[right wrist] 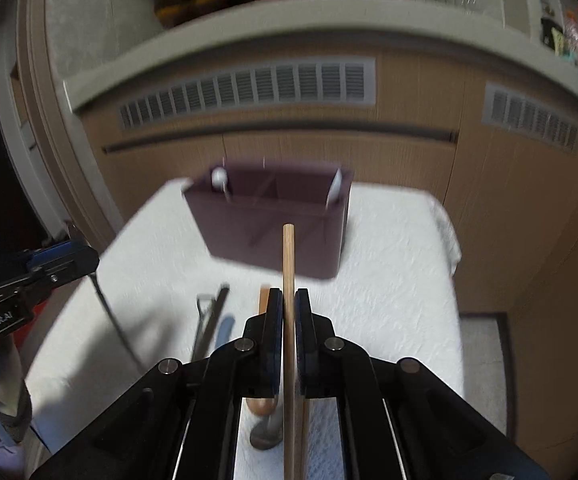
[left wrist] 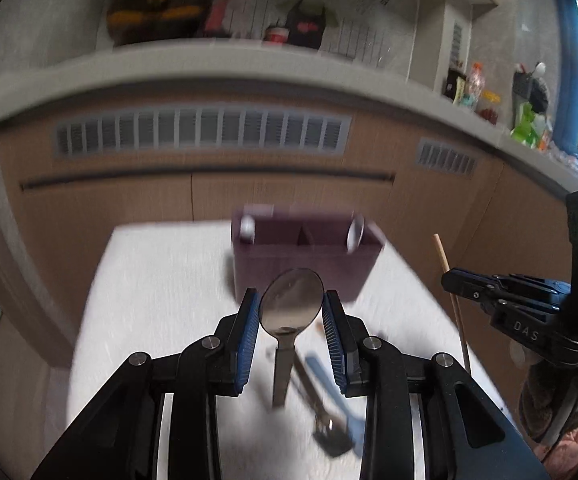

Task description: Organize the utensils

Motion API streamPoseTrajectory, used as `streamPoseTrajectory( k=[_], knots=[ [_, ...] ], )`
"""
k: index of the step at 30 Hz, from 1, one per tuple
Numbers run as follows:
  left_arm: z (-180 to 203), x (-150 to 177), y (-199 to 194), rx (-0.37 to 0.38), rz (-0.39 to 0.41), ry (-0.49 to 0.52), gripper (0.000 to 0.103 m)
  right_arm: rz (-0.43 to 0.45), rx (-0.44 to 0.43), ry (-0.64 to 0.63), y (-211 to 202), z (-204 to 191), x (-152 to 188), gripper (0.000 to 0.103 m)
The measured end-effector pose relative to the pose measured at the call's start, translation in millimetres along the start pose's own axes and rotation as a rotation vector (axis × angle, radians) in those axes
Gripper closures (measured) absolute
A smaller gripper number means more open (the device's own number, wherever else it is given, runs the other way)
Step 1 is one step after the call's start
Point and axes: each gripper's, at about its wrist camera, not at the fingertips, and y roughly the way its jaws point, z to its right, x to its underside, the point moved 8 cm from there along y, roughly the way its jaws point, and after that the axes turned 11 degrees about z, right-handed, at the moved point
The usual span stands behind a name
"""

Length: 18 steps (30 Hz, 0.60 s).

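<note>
Utensils were lifted for sorting: the left gripper [left wrist: 291, 312] clasped a round-bowled steel spoon [left wrist: 291, 305], the right gripper [right wrist: 288, 312] clenched a pale wooden chopstick [right wrist: 288, 264], both below the centre-frame purple divided plastic caddy [right wrist: 273, 232].

A caddy [right wrist: 273, 232] stands at the far end of the desk [right wrist: 389, 300], with a cabinet [right wrist: 409, 168] behind it. In front of the caddy, loose utensils [left wrist: 325, 408] lie on the desk. The left tongs [left wrist: 291, 312] hold a spoon [left wrist: 291, 304]; to their right, the right tongs [right wrist: 288, 312] hold a stick [right wrist: 288, 264].
</note>
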Motion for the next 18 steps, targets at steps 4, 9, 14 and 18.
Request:
streamPoseTrajectory(
  k=[4, 9, 14, 18],
  knots=[
    [8, -74, -5, 0.026, 0.132, 0.056, 0.07, 0.187, 0.029, -0.033, -22, 3, -85, 0.097],
    [7, -136, 8, 0.02, 0.235, 0.096, 0.07, 0.376, 0.057, -0.061, -27, 3, -169, 0.097],
    [-3, -156, 37, 0.023, 0.229, 0.082, 0.07, 0.44, 0.057, -0.072, -7, -3, -203, 0.097],
    [-12, -159, 59, 0.03, 0.214, 0.059, 0.07, 0.435, 0.048, -0.08, 10, -7, -203, 0.097]
  ],
)
